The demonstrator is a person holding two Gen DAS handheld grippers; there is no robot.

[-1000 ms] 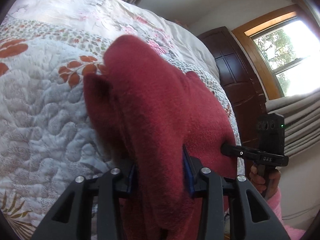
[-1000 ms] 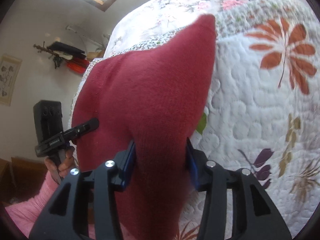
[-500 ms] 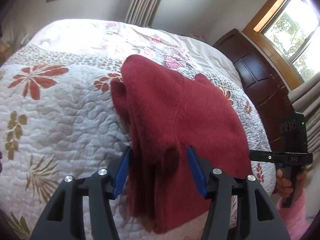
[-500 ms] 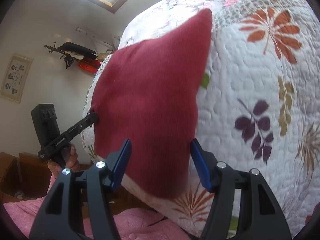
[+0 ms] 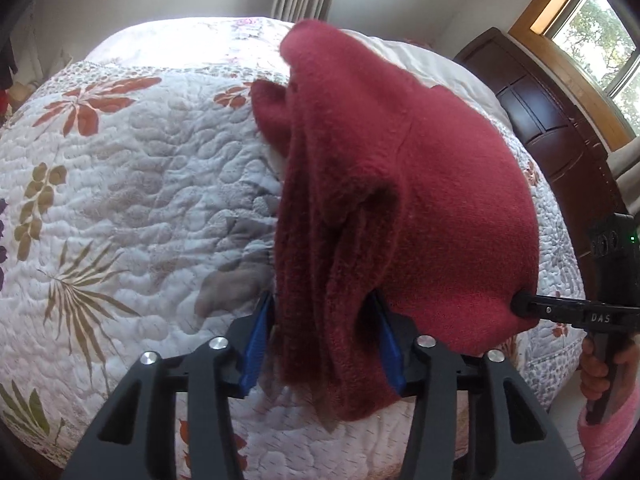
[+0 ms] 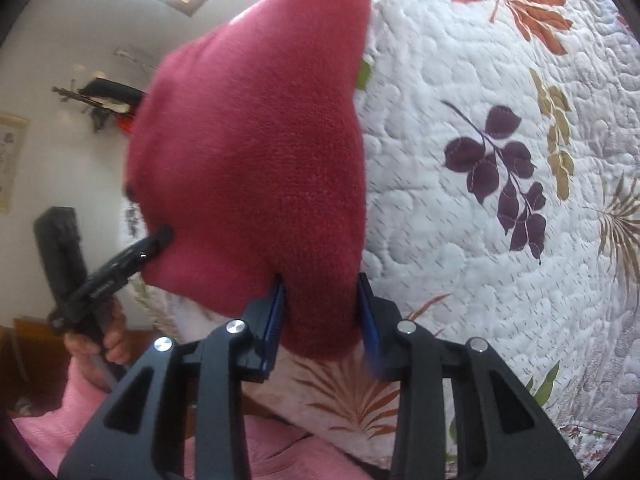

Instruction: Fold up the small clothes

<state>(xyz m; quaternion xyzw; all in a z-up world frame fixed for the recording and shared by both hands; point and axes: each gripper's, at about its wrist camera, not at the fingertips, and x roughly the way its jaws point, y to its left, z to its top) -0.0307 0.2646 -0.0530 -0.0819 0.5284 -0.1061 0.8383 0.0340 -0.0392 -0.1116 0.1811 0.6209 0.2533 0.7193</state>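
A red fleece garment is held up over the bed, which is covered by a white quilt with a leaf pattern. On the left, a thick bunch of the cloth is clamped between the blue pads of the left hand-held gripper, with several layers squeezed together and a loose end hanging below the pads. On the right, another part of the same edge is pinched tight by the right hand-held gripper, so the garment is gripped from both sides and lifted, with only its far part seeming to rest on the quilt. A slip could happen, it is judged, because the left bunch is fat and soft, and one layer could be pulled out while the others are kept. The fold could also come out crooked if one side is lowered sooner than the other, and wrinkles could be pressed in. In the left wrist view, the folds and layers on the left side are shown, along with a dark wooden headboard and a window. These are not shown in the right wrist view, where a smooth flat face of the cloth is seen instead, with a pink sleeve down low and a wall behind.
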